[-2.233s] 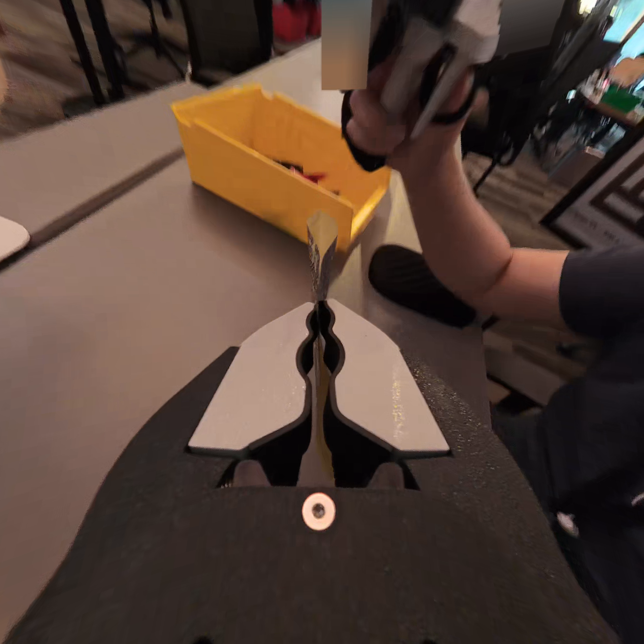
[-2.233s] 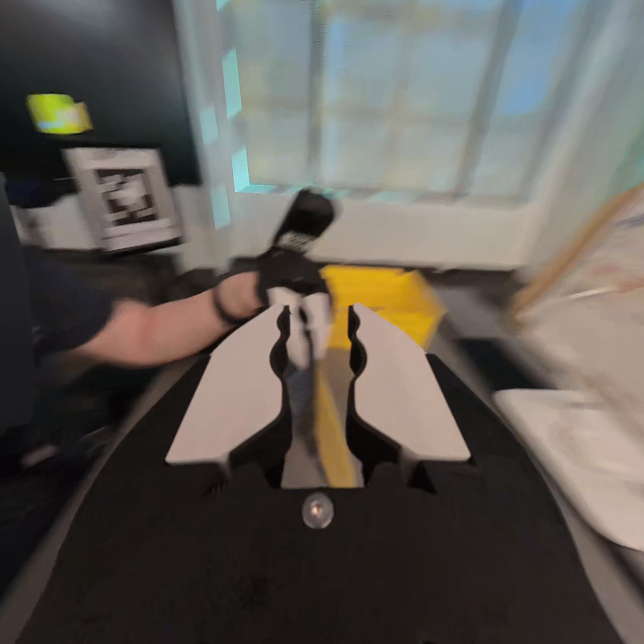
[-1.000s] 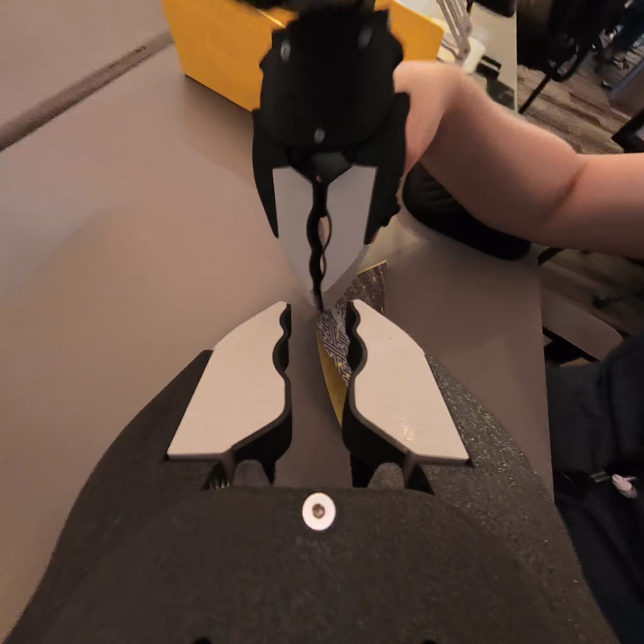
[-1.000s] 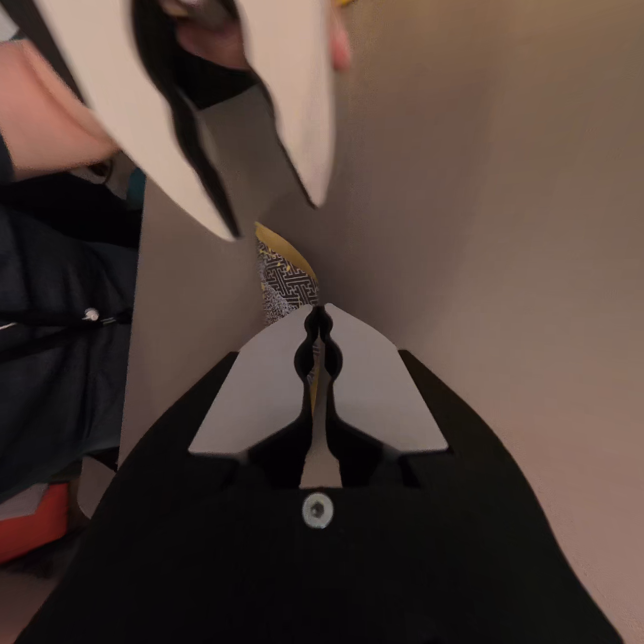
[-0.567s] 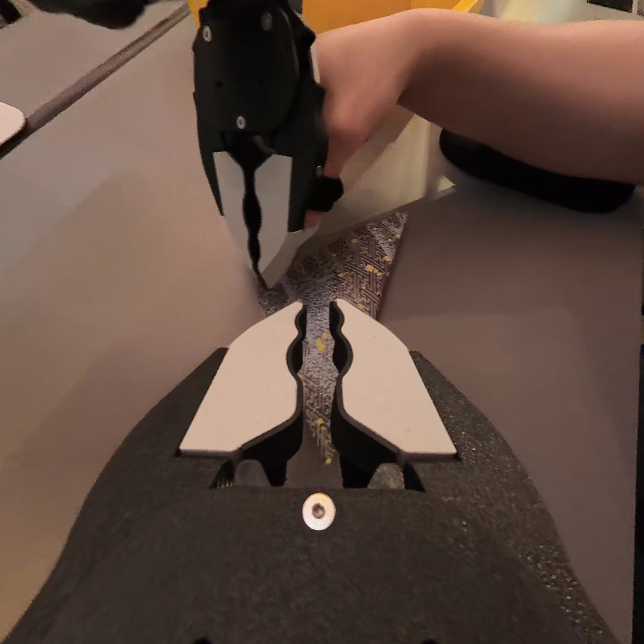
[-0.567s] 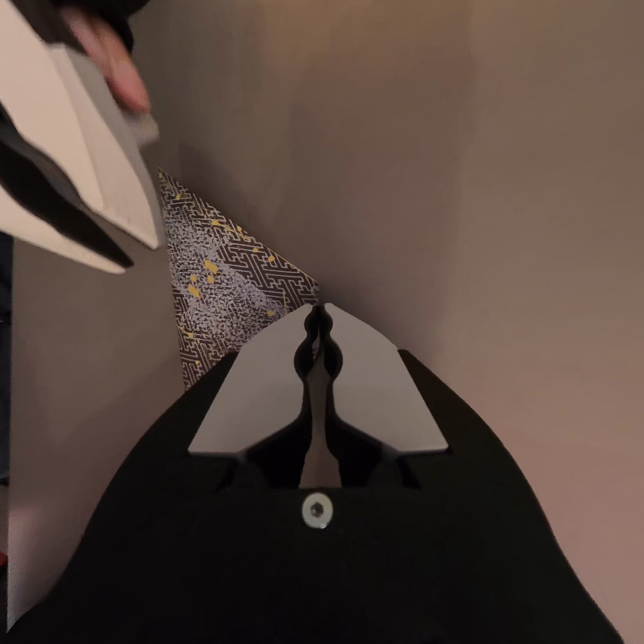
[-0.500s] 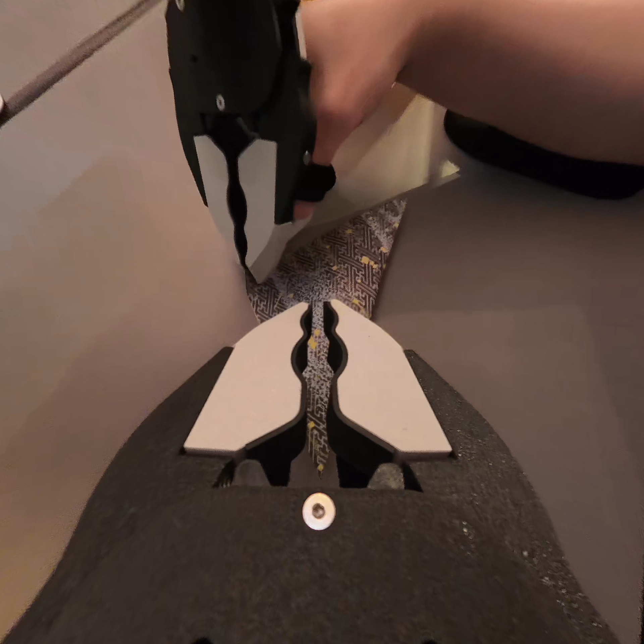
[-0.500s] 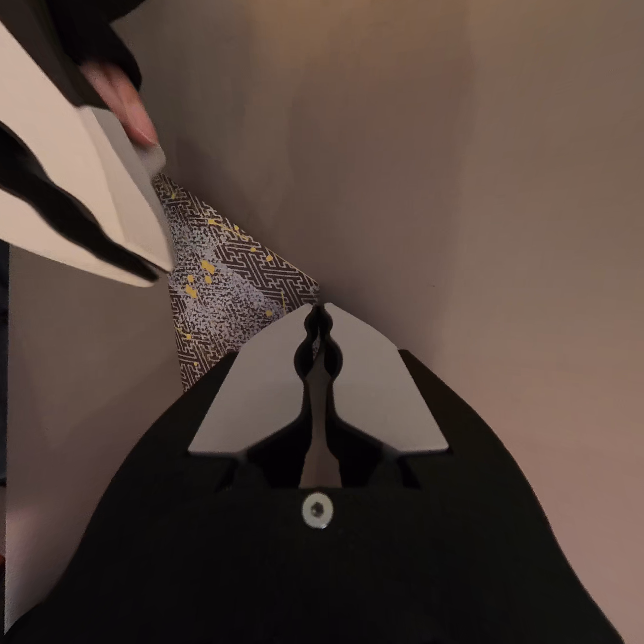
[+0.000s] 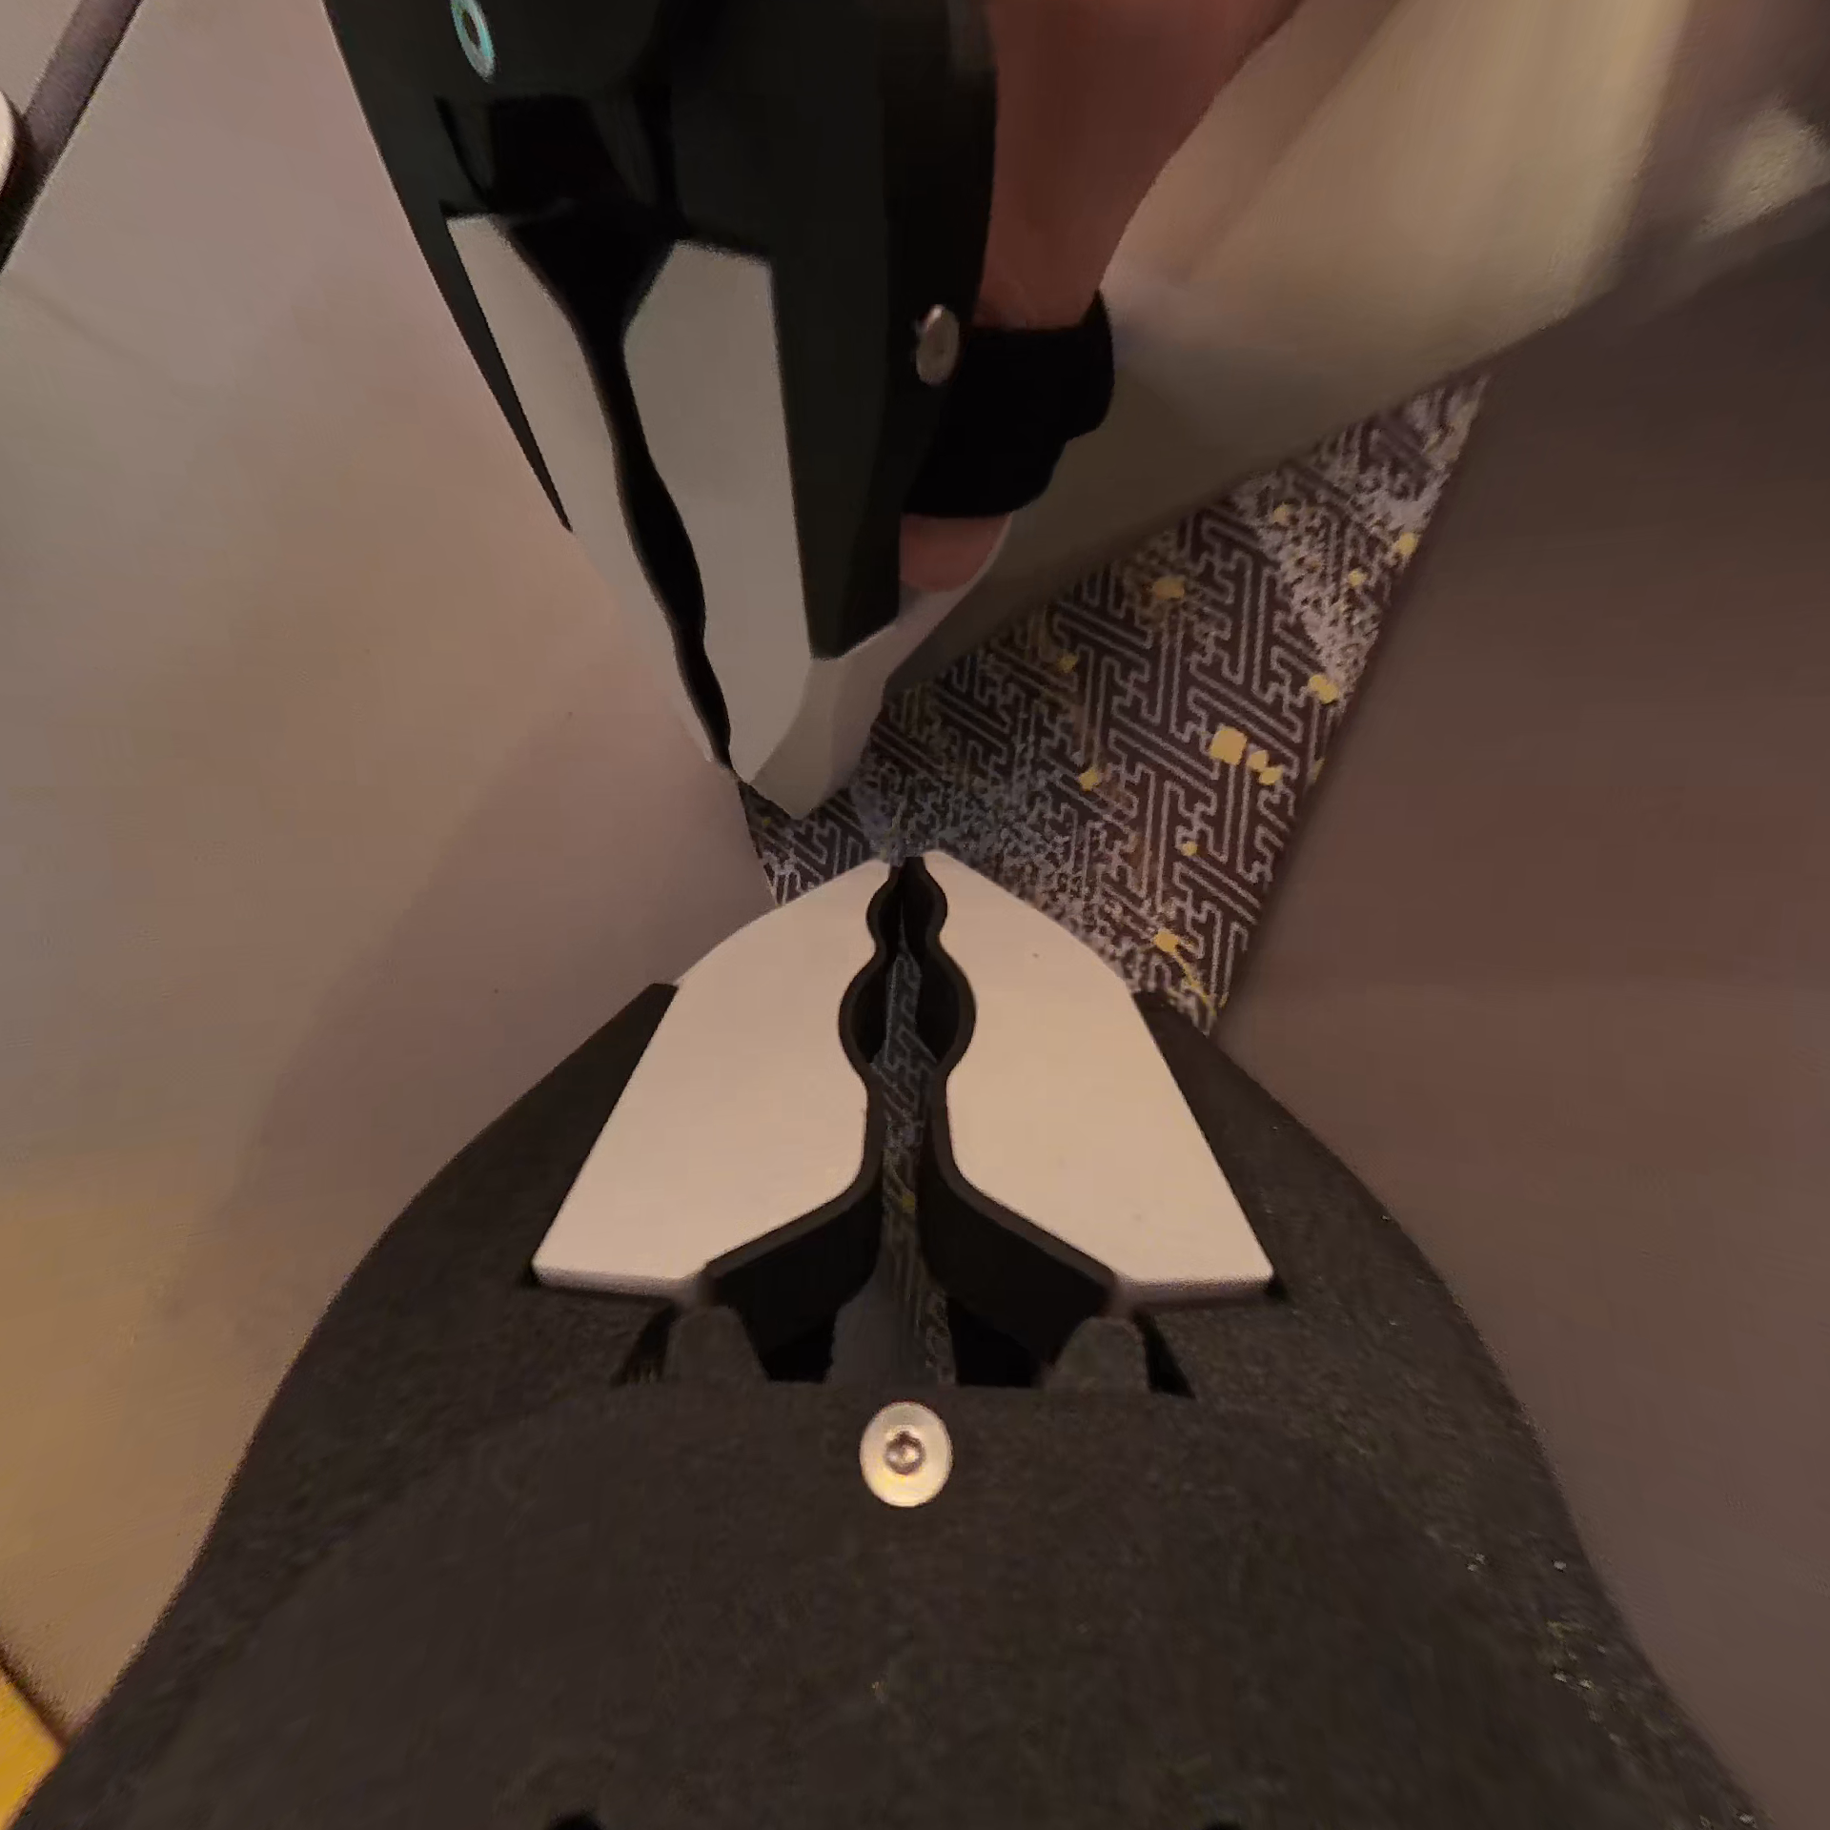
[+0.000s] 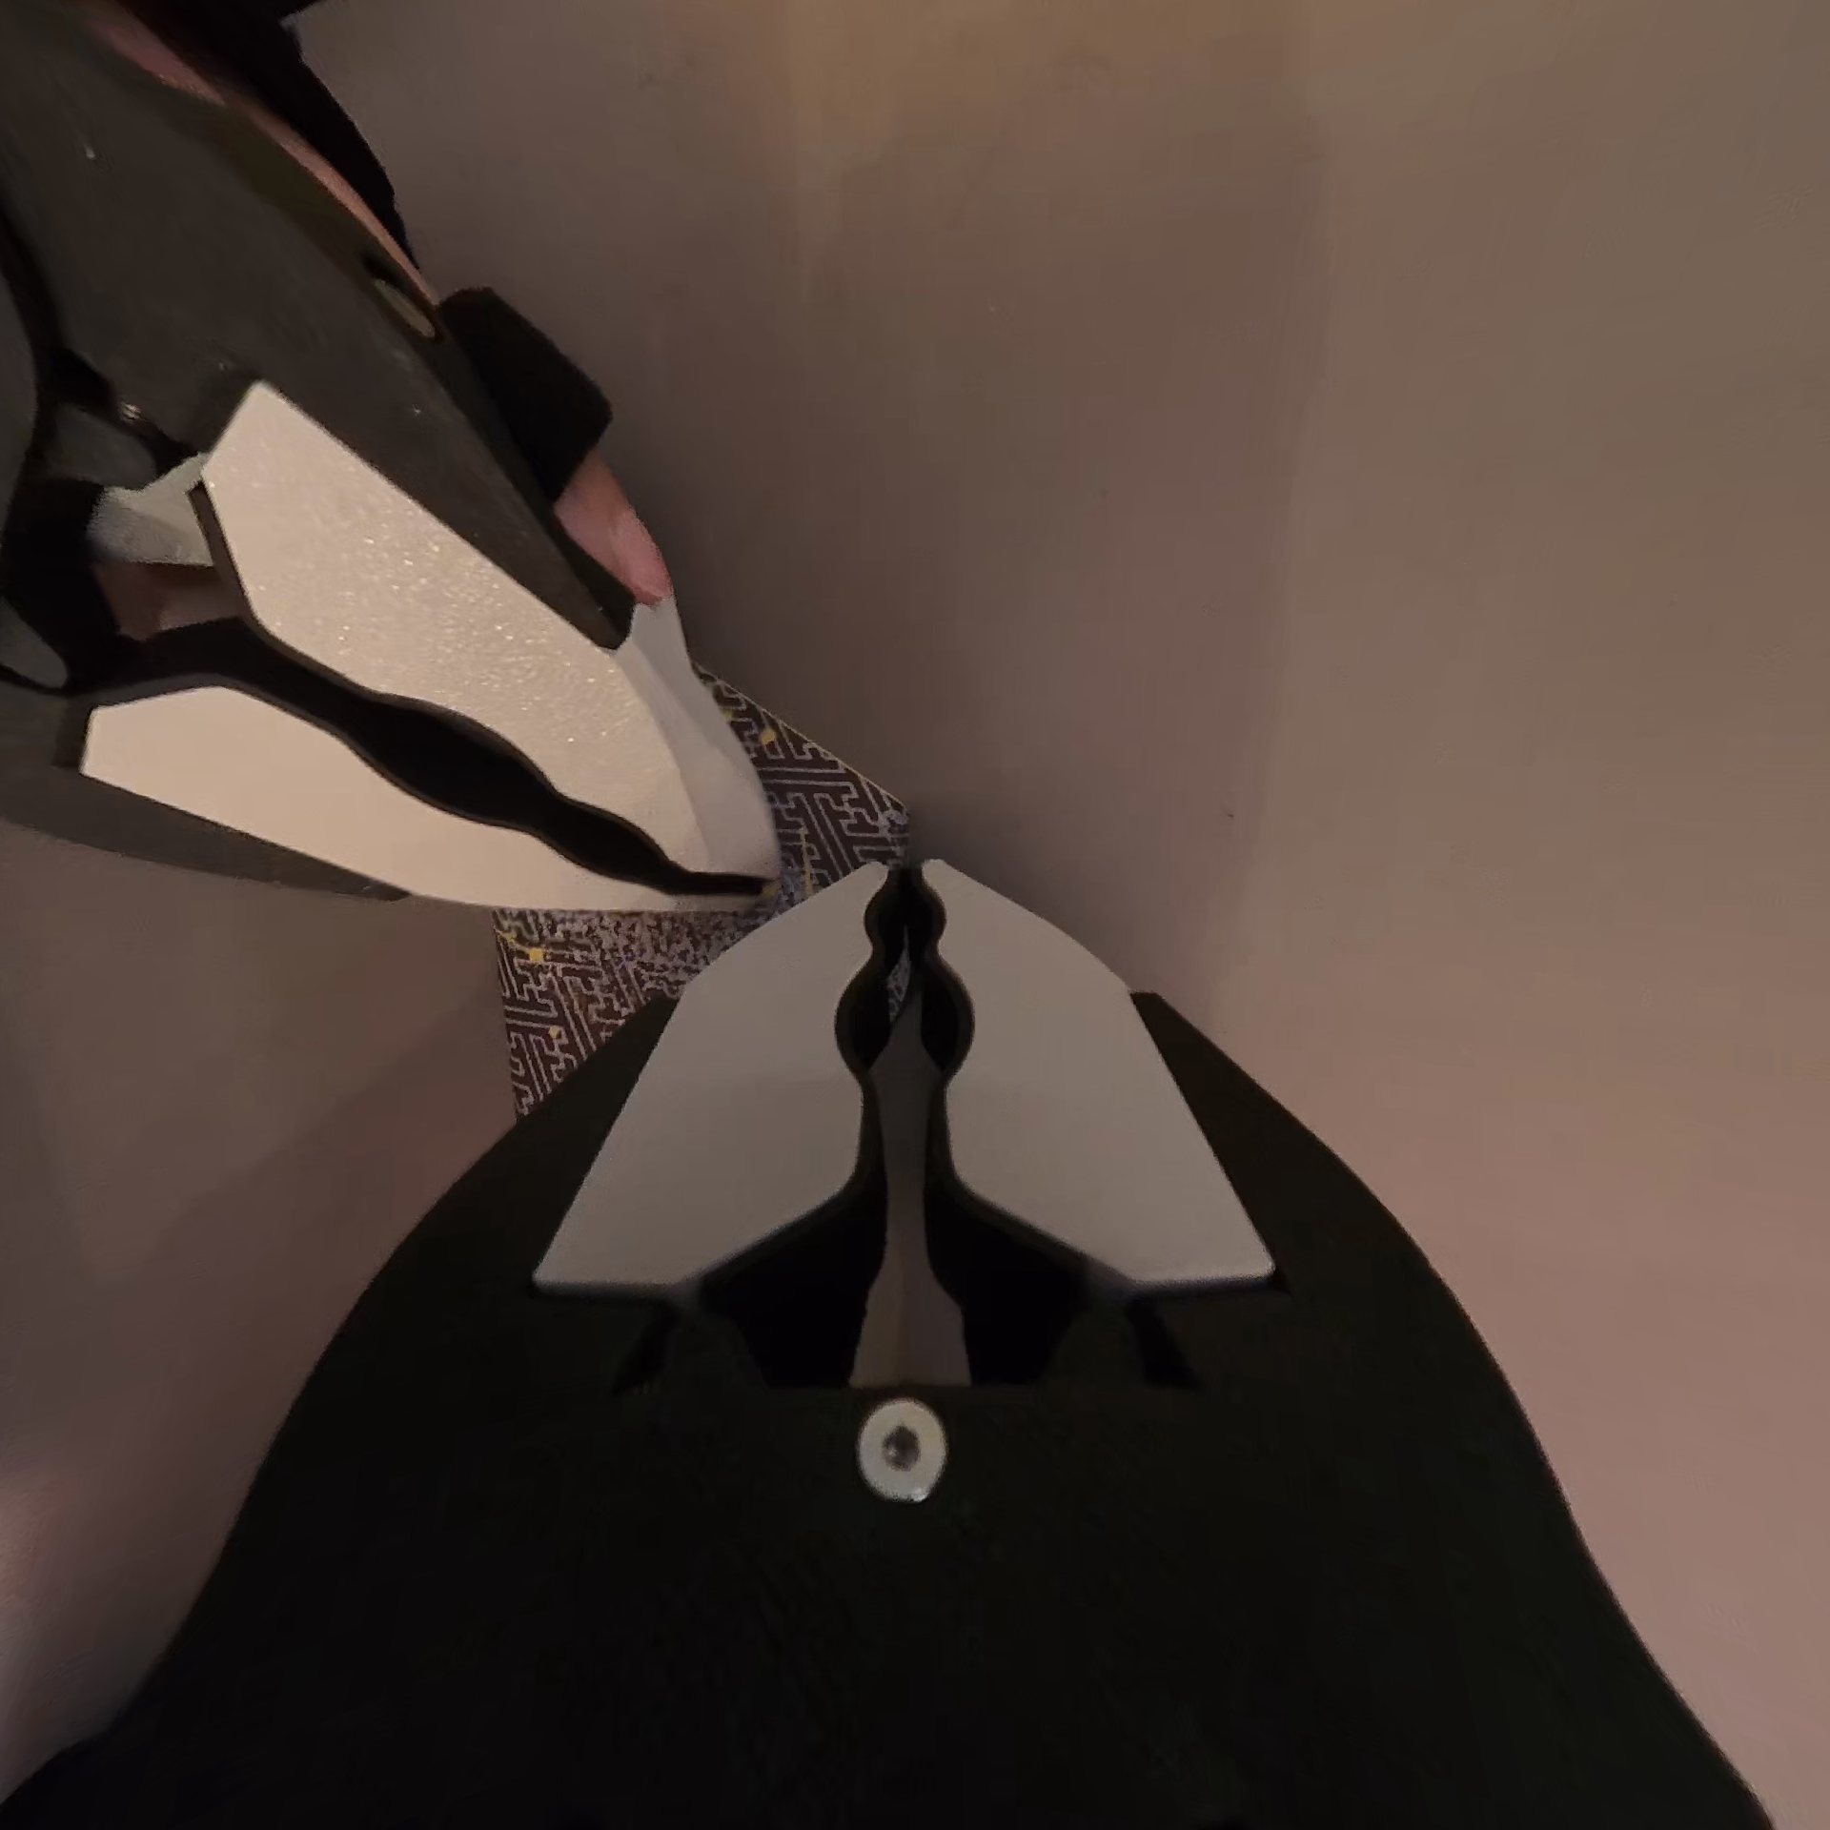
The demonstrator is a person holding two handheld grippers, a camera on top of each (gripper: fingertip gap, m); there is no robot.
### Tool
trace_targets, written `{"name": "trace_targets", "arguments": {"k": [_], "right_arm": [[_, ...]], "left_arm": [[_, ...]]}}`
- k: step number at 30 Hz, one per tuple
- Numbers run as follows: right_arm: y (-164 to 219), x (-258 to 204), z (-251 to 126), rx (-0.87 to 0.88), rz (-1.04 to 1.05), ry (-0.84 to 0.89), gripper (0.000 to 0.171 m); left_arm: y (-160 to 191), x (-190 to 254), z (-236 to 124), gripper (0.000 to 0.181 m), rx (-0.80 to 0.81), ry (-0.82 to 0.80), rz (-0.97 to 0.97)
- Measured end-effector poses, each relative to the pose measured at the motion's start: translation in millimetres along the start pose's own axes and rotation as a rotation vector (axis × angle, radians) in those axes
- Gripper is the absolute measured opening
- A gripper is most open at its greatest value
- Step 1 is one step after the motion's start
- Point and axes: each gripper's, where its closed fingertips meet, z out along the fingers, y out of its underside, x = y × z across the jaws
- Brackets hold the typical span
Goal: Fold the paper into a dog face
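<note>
The paper (image 9: 1139, 753) is dark with a fine white maze pattern and yellow flecks, and its white underside (image 9: 1238, 327) rises behind. My left gripper (image 9: 909, 866) is shut, with patterned paper showing down the gap between its fingers. My right gripper (image 9: 738, 767) comes in from above, shut, with its tips at the paper's near left edge, almost touching my left tips. In the right wrist view my right gripper (image 10: 906, 871) is shut with a strip of paper (image 10: 594, 980) between its fingers, and my left gripper (image 10: 762, 884) points in from the left.
The grey table (image 9: 248, 693) lies under everything and fills the right wrist view (image 10: 1287, 594). A person's hand (image 9: 1069, 149) holds the right gripper. A dark seam (image 9: 59, 129) crosses the table's far left. A yellow object (image 9: 20, 1703) shows at the bottom left corner. Left and right tips are no more than a few centimetres apart. Both grippers' tips are roughly 25 centimeters from the yellow object (image 9: 20, 1703).
My left gripper was open around the edge-on paper and has shut on it. Both grippers have drawn close together, and the paper now shows its broad patterned face.
</note>
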Motion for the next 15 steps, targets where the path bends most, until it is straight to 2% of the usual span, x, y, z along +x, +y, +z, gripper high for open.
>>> {"name": "trace_targets", "arguments": {"k": [1,15], "right_arm": [[0.0,0.1,0.0,-0.004,-0.003,0.005,0.001],[-2.7,2.8,2.2,-0.033,-0.083,0.087,0.005]], "left_arm": [[2.5,-1.1,1.3,0.0,-0.011,-0.014,0.011],[5.1,-2.2,1.8,0.0,-0.054,-0.023,-0.01]]}}
